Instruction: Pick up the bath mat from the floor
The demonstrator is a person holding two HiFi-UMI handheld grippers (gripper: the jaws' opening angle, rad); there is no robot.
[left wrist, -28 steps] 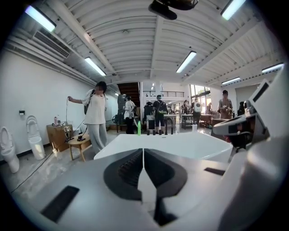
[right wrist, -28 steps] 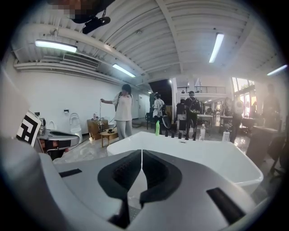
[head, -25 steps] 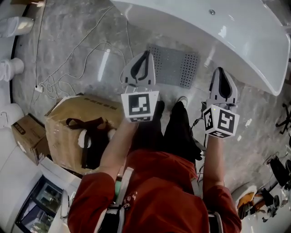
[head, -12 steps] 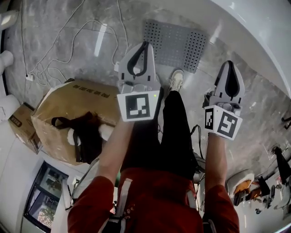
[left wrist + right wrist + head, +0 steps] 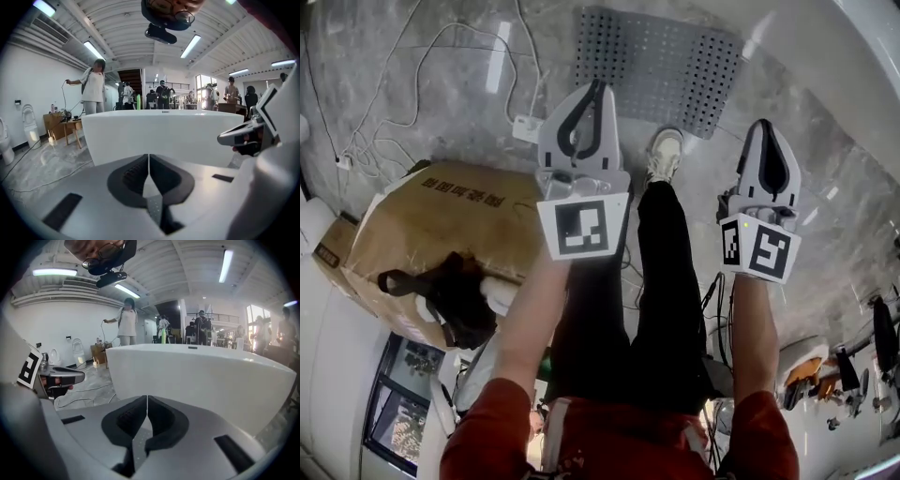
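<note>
A: So, fig. legend pls: how were the grippers held, and where was the bath mat [image 5: 661, 66] seen?

B: Head view: the mat was laid flat on the floor, just ahead of the shoe [image 5: 664, 155] and well below both tools. The left gripper [image 5: 598, 86] and right gripper [image 5: 766, 124] were held up in the air, jaws pressed together, nothing between them. The same was shown in each gripper view, w/ only the white bathtub [image 5: 159, 131] faced.

A: Risks from here?

B: Judged, not seen: w/ jaws closed, the mat's edge could not be taken unless they were opened first. A thin, flat mat might be pushed along the floor instead of pinched, esp. if approached steeply. The cable [image 5: 412, 75] and plug block [image 5: 523, 128] lay near the mat's left corner & could be snagged. The cardboard box [image 5: 441, 220] by the left arm could be knocked during the reach down.
</note>
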